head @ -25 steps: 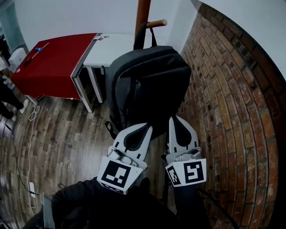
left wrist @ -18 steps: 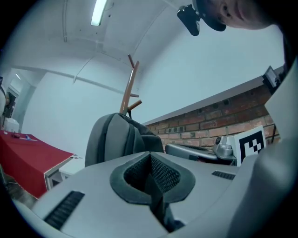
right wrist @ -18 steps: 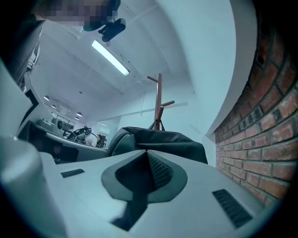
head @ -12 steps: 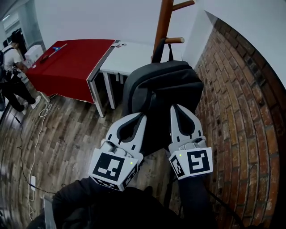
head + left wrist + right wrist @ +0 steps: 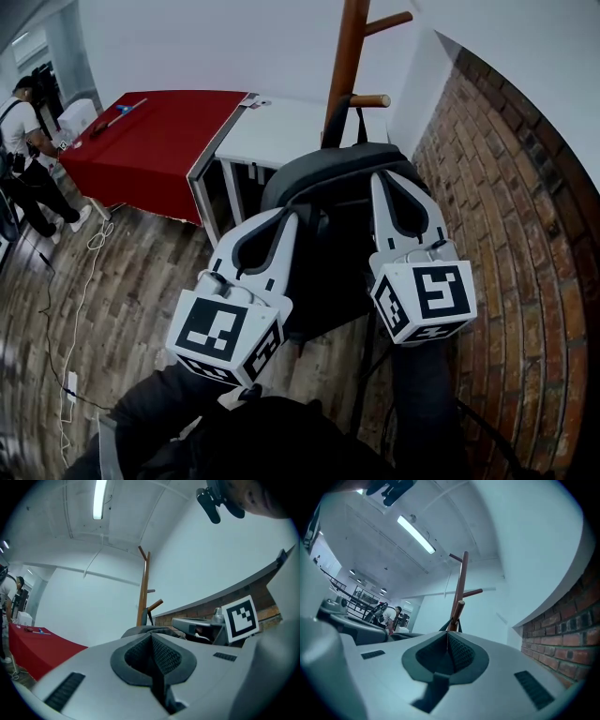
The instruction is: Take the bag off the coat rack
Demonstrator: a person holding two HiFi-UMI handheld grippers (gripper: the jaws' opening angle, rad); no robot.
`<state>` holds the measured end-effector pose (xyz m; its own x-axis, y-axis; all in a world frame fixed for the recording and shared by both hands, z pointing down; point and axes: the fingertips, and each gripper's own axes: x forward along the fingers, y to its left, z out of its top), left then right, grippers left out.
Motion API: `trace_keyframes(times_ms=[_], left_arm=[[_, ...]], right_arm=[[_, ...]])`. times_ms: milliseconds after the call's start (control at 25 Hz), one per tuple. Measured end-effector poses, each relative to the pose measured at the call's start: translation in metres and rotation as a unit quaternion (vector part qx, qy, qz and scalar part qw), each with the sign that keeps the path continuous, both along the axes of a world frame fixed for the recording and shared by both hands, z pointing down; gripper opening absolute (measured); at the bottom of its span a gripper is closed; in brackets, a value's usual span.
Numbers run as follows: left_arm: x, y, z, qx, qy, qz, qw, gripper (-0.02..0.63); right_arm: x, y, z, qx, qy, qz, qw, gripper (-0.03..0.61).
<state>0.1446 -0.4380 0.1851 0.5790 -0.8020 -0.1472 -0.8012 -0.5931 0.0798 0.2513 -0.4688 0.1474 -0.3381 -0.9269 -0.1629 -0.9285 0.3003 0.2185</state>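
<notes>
A dark grey backpack (image 5: 330, 248) hangs by its top loop (image 5: 359, 120) on a wooden peg (image 5: 371, 100) of the brown coat rack (image 5: 349, 47). Both grippers lie against the bag, which bulges upward between them. My left gripper (image 5: 287, 217) is shut, with its tips against the bag's left side and nothing between the jaws. My right gripper (image 5: 382, 178) is shut too, pressed near the bag's top right. In the left gripper view, the bag's top (image 5: 139, 630) shows just past the closed tips (image 5: 151, 635). In the right gripper view, the loop (image 5: 453, 623) sits on the peg (image 5: 458, 609).
A brick wall (image 5: 506, 187) runs close on the right. Behind the rack stand a white desk (image 5: 281, 127) and a red-covered table (image 5: 150, 141). A person (image 5: 23, 159) stands at far left. Cables (image 5: 66, 309) trail over the wood floor.
Both grippers have risen and moved toward the rack, staying shut. The backpack has been pushed up and bunched, its loop still on the peg.
</notes>
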Motion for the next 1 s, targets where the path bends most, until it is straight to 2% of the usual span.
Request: trace_keyframes(times_ms=[120,160,200,240,440,720,1000], left_arm=[[0.001,-0.003,0.002,0.001,0.001,-0.001,1.0000,0.009],[0.001,-0.004,0.002,0.001,0.001,-0.001,1.0000,0.009],[0.001,-0.005,0.002,0.001,0.000,-0.002,1.0000,0.009],[0.001,-0.007,0.001,0.000,0.000,-0.002,1.0000,0.009],[-0.003,-0.015,0.001,-0.001,-0.001,-0.008,1.0000,0.009],[-0.001,-0.019,0.002,0.003,-0.001,-0.007,1.0000,0.009],[-0.003,-0.023,0.002,0.004,0.004,-0.012,0.9999,0.009]], right_arm=[[-0.002,-0.016,-0.011,0.007,0.005,-0.012,1.000,0.009],[-0.004,-0.021,-0.014,0.007,0.005,-0.017,1.000,0.031],[-0.005,-0.026,-0.015,0.005,0.005,-0.021,1.000,0.094],[-0.006,-0.031,-0.016,0.003,0.006,-0.022,1.000,0.118],[-0.004,-0.052,-0.016,-0.003,0.020,-0.004,1.000,0.118],[-0.005,-0.066,-0.013,-0.012,0.030,-0.006,0.999,0.144],[0.001,-0.079,-0.022,-0.017,0.050,0.002,0.999,0.144]])
